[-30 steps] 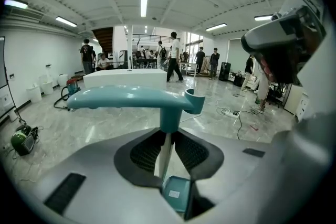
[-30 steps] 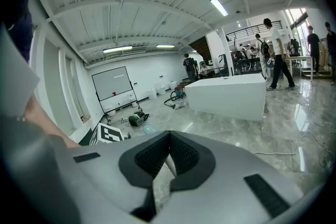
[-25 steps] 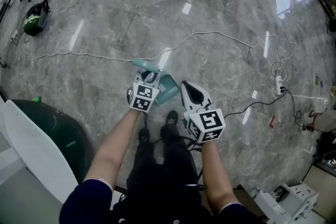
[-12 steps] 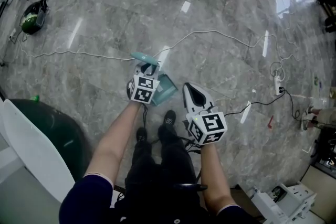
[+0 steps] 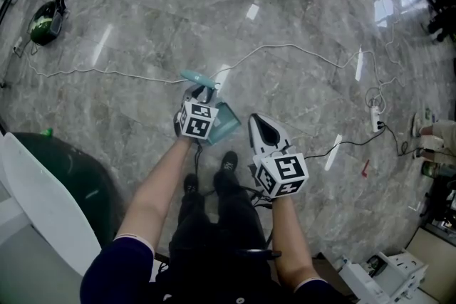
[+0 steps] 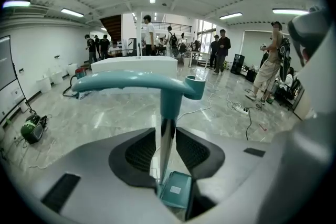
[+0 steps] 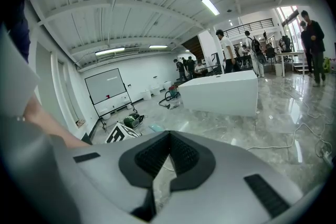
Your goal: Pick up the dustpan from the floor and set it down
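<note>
1. Gripping the dustpan (image 5: 226, 122) by its upright shaft (image 6: 166, 144), the left tool (image 6: 165, 134) has its black pads pressed against the metal on either side.
2. Seen along that tool, the teal handle (image 6: 131, 81) runs crosswise above the jaws. The teal pan (image 6: 176, 190) shows far below, through the gap under the pads.
3. In the head view the dustpan stands upright over the grey marble floor (image 5: 142, 18), just ahead of the person's black shoes (image 5: 229, 161). Whether the pan rests on the floor or hangs just above it cannot be made out.
4. The right tool (image 7: 169, 135) is clenched, its pad tips meeting with nothing between them. It is held just to the right of the dustpan, apart from it, pointing out over bare floor.
5. A white cable (image 5: 285, 46) snakes across the floor beyond the dustpan and passes near its handle. A power strip (image 5: 376, 114) lies well off to the right.
6. A green and black machine (image 5: 44, 20) sits far off at the upper left, and a white block (image 7: 220, 94) stands ahead in the right gripper view.
</note>
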{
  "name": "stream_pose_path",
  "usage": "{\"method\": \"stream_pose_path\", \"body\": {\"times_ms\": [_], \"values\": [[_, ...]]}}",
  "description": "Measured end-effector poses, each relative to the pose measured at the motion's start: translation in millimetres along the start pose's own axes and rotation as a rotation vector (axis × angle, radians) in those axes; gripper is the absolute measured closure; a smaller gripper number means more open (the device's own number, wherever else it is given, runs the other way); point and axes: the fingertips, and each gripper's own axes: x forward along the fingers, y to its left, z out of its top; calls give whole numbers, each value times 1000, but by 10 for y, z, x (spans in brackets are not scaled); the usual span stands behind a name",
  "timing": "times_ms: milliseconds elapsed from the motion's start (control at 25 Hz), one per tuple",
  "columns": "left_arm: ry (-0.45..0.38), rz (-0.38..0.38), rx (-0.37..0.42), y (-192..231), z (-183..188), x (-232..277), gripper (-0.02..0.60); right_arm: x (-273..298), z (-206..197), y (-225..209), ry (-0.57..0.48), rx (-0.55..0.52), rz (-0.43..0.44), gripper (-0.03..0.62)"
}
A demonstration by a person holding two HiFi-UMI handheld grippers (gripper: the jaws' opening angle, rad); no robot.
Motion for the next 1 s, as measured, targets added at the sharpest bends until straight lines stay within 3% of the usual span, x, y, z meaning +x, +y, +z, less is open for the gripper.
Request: {"method": "stream_pose_path", "body": {"times_ms": [360,520,760,840,1000], "values": [[44,-54,-49,-205,-437,-405,483,-82,-49,211,-12,0,13,588],[-70,-101,-94,-346,-300,-980,483,-169,11,430,-29,-11,27,588],[-296,-153,-49,-551,177,-2025,490,-444,157,888,-79,-36,44,588],[-341,-147,-30,-576,304,-2369,568,-555,213,1070,-96,-42,48,588],[-407,-155,-15,-560,508,-2992,568,-764,345,1445,-138,-62,57,588]]}}
